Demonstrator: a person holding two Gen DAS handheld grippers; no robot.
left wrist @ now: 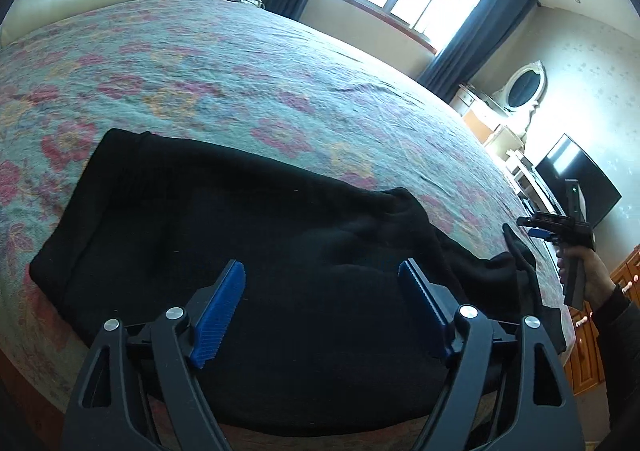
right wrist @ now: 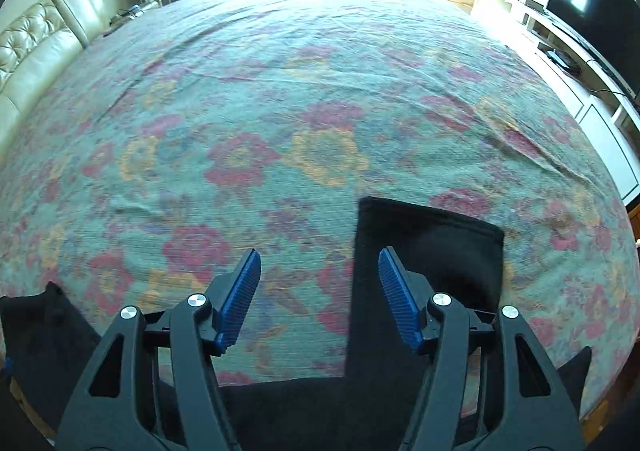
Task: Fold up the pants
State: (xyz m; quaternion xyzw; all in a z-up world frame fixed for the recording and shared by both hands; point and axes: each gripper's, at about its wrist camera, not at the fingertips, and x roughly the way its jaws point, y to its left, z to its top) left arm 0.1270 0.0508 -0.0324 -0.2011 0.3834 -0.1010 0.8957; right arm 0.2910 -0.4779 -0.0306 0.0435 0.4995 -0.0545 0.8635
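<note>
spanning both views, the bed (right wrist: 320, 71) with its floral cover serves as my folding surface, broad and flat enough to take the pants (left wrist: 240, 251) at full spread. the pants lie along the near edge of the bed, black and partly doubled over in the left wrist view, with a bunched ridge toward the right and loose cloth trailing off to that side, so i judge the fold unfinished. one squared end of the pants (right wrist: 432, 251) reaches out onto the cover in the right wrist view. my left gripper (left wrist: 322, 311) hangs over the middle of the dark cloth, jaws spread wide, nothing between them. my right gripper (right wrist: 319, 295) is tipped down over bare cover, jaws parted and empty, the squared end just beside and behind its right finger. i cannot tell whether either gripper touches the cloth.
</note>
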